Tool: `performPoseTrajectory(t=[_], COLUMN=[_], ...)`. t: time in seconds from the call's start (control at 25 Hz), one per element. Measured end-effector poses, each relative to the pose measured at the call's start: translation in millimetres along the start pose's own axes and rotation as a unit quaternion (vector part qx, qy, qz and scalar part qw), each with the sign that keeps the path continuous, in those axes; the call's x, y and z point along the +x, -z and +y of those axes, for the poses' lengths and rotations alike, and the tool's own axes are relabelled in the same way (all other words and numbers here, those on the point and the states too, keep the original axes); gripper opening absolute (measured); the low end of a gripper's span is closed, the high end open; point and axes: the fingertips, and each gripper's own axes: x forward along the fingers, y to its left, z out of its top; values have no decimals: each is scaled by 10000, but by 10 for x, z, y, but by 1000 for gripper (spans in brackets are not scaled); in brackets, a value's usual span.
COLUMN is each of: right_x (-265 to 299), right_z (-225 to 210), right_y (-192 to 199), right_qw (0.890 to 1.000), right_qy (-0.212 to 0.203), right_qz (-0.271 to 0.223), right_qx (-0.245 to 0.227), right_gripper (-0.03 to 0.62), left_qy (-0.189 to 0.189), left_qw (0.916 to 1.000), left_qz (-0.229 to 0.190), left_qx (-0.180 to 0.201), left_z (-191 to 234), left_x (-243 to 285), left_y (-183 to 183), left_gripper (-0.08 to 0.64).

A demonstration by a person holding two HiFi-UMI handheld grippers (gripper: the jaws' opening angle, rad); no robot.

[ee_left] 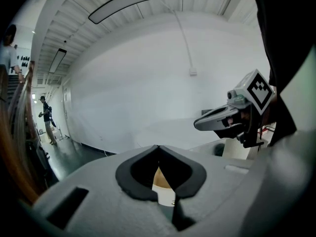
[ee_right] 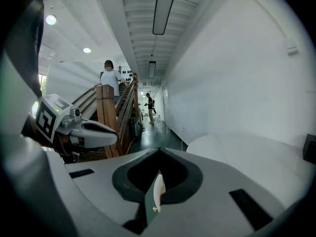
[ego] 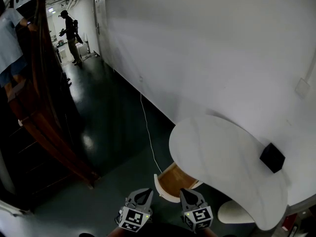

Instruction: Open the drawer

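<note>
Here, the left gripper [ego: 146, 195] and right gripper [ego: 187, 195] are both pressed together, empty, near the pulled-out drawer [ego: 174, 179].

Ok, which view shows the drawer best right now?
The head view: the drawer shows below the white table, wooden inside and white front visible. Each gripper view catches only a sliver of it through the notch between its shut jaws.

wooden staircase [ego: 39, 58] beside dark floor [ego: 108, 127], thin cable [ego: 148, 132] along white wall [ego: 207, 43].
</note>
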Motion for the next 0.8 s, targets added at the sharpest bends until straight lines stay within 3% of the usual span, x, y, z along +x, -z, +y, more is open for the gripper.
performPoseTrajectory(t=[0.8], right_x=[185], right_z=[-55], right_y=[-26], right_qw=[9999], right_qy=[159], right_qz=[20], right_qx=[-53], right_gripper=[0], left_qy=[-140], left_qw=[9998], left_qz=[-83], left_qx=[-74], left_z=[219], left_x=[70], left_y=[-14], left_gripper=[18])
